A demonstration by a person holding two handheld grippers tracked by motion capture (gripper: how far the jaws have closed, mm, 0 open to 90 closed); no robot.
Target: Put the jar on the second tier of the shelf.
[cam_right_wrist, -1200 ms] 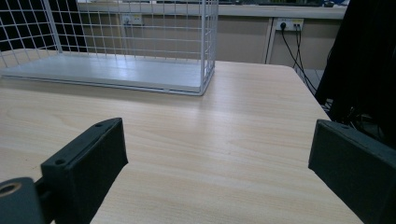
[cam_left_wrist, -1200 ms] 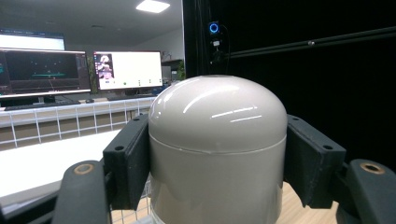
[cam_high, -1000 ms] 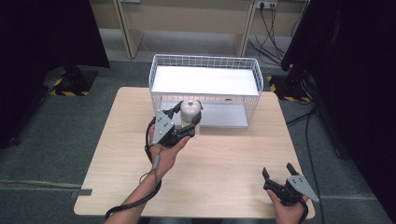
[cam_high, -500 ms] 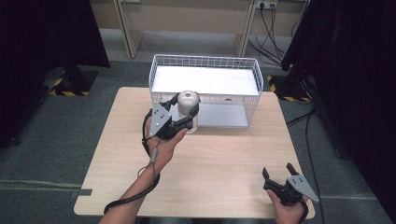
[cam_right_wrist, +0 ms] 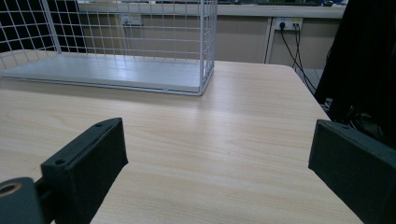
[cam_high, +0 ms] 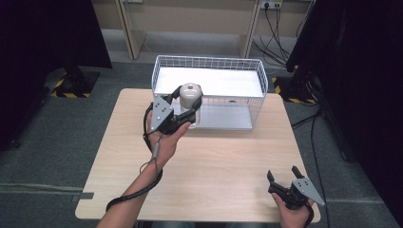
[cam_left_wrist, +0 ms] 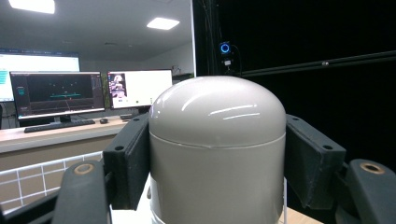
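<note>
The wooden table (cam_high: 228, 161), pale and fine-grained with rounded corners, took up the middle of the high view. At its 12 o'clock edge stood a white wire basket (cam_high: 259, 88), a rectangular cage of thin grid mesh with a flat white floor; its front side looked open, and in the right gripper view its near corner post rose at about 11 o'clock. A grey canister (cam_high: 191, 99), smooth and glossy, with a domed cap and a straight cylindrical body, was at the basket's front left corner, at roughly 11 o'clock from the table's centre. The left gripper (cam_high: 187, 114) was clamped on it: in the left gripper view the matte black pads (cam_left_wrist: 128, 158) pressed flat against the canister's opposite sides just below the seam of its cap, the dome rising above them. Whether the canister touched the table could not be told. The right gripper (cam_high: 284, 178) sat at 5 o'clock near the table's front edge, well apart from the canister, its jaws spread wide over bare wood.
</note>
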